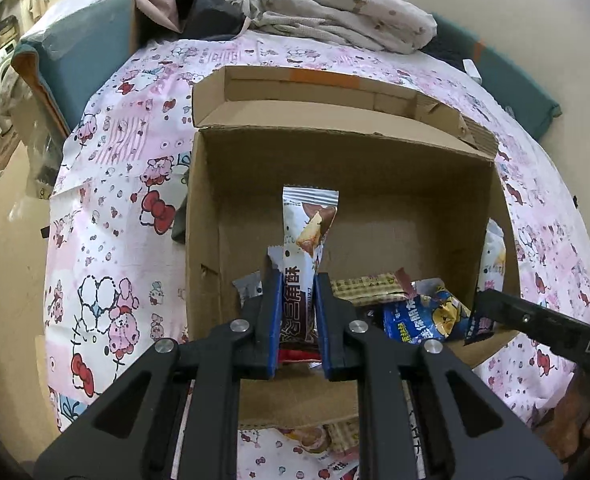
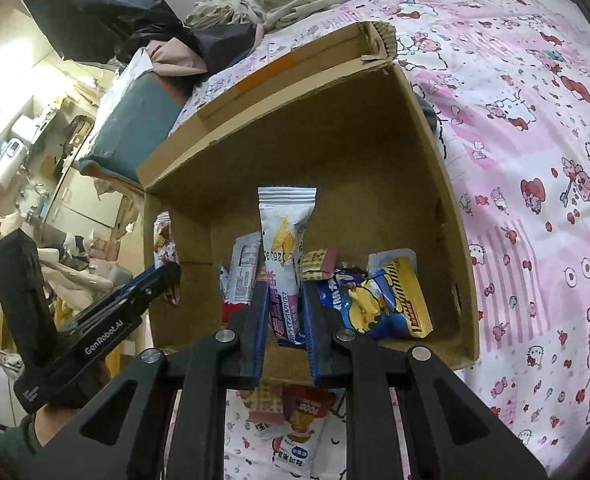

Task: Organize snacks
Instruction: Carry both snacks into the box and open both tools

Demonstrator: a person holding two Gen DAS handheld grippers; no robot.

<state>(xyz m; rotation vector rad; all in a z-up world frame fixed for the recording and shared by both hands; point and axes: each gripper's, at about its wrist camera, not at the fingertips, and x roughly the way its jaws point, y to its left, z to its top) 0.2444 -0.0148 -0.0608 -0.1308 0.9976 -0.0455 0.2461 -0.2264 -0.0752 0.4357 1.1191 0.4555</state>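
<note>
1. The cardboard box [image 1: 375, 184] is sitting open on the bed, so packets drop straight in.
2. Left tongs [image 1: 298, 280] are clamping a chocolate snack packet [image 1: 309, 224] upright over the box.
3. Right tongs [image 2: 283, 292] are pinching a purple-print packet [image 2: 285, 232] above the box too.

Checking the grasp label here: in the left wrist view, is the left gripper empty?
No. The left gripper is shut on a white and brown snack packet, which stands up between its fingers above the cardboard box.
</note>
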